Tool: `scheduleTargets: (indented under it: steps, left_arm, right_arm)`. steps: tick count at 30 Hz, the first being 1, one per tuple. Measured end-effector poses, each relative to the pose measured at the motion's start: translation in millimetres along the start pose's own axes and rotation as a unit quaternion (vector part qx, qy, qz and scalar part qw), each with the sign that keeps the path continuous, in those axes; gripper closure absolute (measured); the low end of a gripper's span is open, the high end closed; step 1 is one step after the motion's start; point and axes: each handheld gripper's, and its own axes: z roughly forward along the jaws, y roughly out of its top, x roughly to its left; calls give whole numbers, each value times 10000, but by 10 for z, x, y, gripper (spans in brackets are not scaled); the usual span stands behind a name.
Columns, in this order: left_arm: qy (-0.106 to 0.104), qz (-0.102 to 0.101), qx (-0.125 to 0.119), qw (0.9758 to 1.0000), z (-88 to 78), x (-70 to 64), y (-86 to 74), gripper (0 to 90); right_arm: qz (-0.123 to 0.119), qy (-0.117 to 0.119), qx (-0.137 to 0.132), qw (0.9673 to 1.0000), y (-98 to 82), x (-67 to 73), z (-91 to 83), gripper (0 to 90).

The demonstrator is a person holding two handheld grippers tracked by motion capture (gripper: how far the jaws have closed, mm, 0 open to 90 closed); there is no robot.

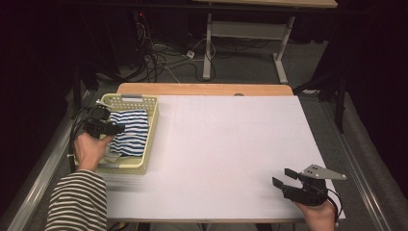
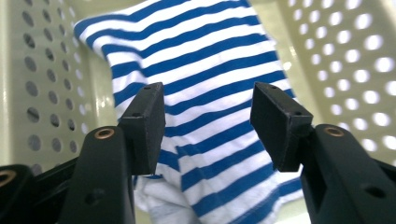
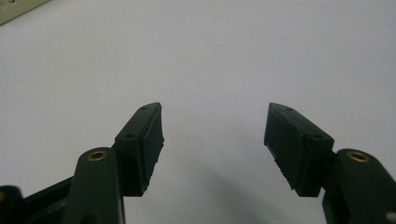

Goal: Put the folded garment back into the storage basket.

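Note:
A blue-and-white striped cloth (image 1: 129, 130) lies folded in the pale green perforated basket (image 1: 151, 125) at the table's left edge. My left gripper (image 1: 115, 129) hovers over the basket's left side, jaws open above the cloth (image 2: 210, 88) and not touching it. In the left gripper view its gripper (image 2: 208, 116) shows both pads apart with cloth seen below between them. My right gripper (image 1: 284, 177) rests near the front right of the table, open with nothing between its jaws. In the right gripper view its gripper (image 3: 215, 130) faces the bare white tabletop.
The white table surface (image 1: 226, 149) spreads between the basket and my right hand. The basket's perforated walls (image 2: 355, 56) rise on both sides of the cloth. A corner of the basket (image 3: 14, 11) lies far off. Cables and a desk frame (image 1: 207, 53) stand beyond the table.

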Motion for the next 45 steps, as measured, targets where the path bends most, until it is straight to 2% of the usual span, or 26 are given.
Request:
scheduleTargets:
  steps: [7, 24, 33, 45]
  left_arm:
    - [-93, 121, -158, 9998, -86, -84, -18, 425]
    - [-185, 250, -282, 9991, -155, -177, -76, 396]
    - [-244, 481, -364, 9979, -208, -285, -107, 385]
    - [-376, 654, -528, 9958, -271, -418, -146, 385]
  right_arm:
    - [3, -5, -4, 10000, 0, 4, -2, 379]
    - [1, 3, -13, 10000, -1, 3, -6, 379]
    - [-4, 4, -14, 10000, -1, 5, -7, 379]
    - [-9, 9, -23, 10000, -5, 9, -14, 379]
